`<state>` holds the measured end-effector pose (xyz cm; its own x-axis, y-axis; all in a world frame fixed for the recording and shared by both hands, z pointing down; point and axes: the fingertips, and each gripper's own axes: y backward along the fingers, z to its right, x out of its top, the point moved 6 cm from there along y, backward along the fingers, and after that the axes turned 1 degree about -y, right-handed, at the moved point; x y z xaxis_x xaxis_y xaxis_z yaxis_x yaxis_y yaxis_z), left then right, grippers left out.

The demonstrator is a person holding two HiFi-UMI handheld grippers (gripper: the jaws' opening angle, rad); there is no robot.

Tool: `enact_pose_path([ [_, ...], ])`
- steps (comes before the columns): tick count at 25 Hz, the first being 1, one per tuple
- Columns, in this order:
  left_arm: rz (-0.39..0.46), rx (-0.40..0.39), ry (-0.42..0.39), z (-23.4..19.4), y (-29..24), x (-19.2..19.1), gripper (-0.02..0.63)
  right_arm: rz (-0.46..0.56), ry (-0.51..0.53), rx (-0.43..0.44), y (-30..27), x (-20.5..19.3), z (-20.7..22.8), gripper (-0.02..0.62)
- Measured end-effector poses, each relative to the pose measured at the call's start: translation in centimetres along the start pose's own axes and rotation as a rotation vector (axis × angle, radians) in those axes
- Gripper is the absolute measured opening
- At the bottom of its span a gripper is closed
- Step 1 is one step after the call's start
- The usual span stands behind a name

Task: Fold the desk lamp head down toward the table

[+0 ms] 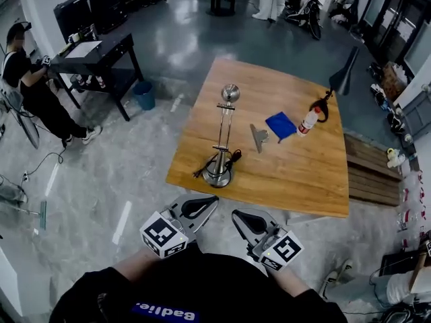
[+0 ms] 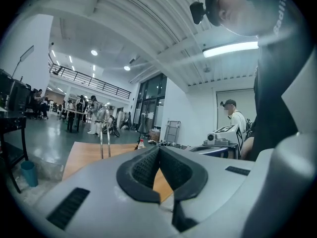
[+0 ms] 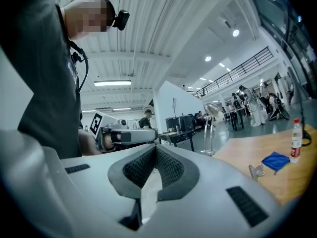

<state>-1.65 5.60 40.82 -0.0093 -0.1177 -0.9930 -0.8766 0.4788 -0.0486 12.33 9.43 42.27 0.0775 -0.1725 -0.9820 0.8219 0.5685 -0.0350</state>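
A silver desk lamp (image 1: pixel 222 140) stands upright near the front left corner of the wooden table (image 1: pixel 303 167), with its round head (image 1: pixel 231 93) at the top and its cone base (image 1: pixel 217 170) on the wood. My left gripper (image 1: pixel 213 199) and right gripper (image 1: pixel 236 214) are held side by side just short of the table's near edge, below the lamp base, both shut and empty. In the left gripper view the closed gripper (image 2: pixel 159 150) points at the lamp's twin rods (image 2: pixel 104 142). The right gripper view shows the shut gripper (image 3: pixel 156 150) with the lamp (image 3: pixel 212 128) off to the right.
A metal clip (image 1: pixel 258 137), a blue cloth (image 1: pixel 281 124) and a small bottle (image 1: pixel 308 121) lie mid-table. A black lamp (image 1: pixel 345 73) stands at the table's far right corner. A black desk (image 1: pixel 94 56), a blue bin (image 1: pixel 143 94) and a seated person (image 1: pixel 34 86) are to the left.
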Motion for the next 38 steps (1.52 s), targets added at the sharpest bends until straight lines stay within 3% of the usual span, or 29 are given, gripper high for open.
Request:
enact_pose_path([
  [6,-0.054,-0.125,-0.108,-8.2,-2.2,-1.3,0.009,-0.013,-0.015,-0.096,-6.0,2.0,4.9,0.006],
  [13,-0.141,-0.233,-0.112,-15.0,-4.8,-5.0,0.009,-0.008,0.001,-0.191,-11.1,4.5,10.5,0.006],
  [18,-0.177,-0.231,-0.107,-17.4,-6.4,-6.9,0.009,-0.019,0.011,-0.167,-12.7,5.3,13.4,0.006],
  [25,-0.223,-0.169,-0.063,-18.5,-8.5,-10.8,0.012,-0.023,0.015,-0.126,-13.1,6.3,18.0,0.008],
  [29,-0.236,-0.148,-0.043,-19.1,-9.7,-12.3,0.115,-0.06,0.008,-0.093,-14.0,6.2,20.1,0.066],
  [38,-0.227,-0.187,-0.082,-19.2,-13.2,-13.6,0.178,-0.118,-0.097,-0.02,-15.9,5.8,22.2,0.109],
])
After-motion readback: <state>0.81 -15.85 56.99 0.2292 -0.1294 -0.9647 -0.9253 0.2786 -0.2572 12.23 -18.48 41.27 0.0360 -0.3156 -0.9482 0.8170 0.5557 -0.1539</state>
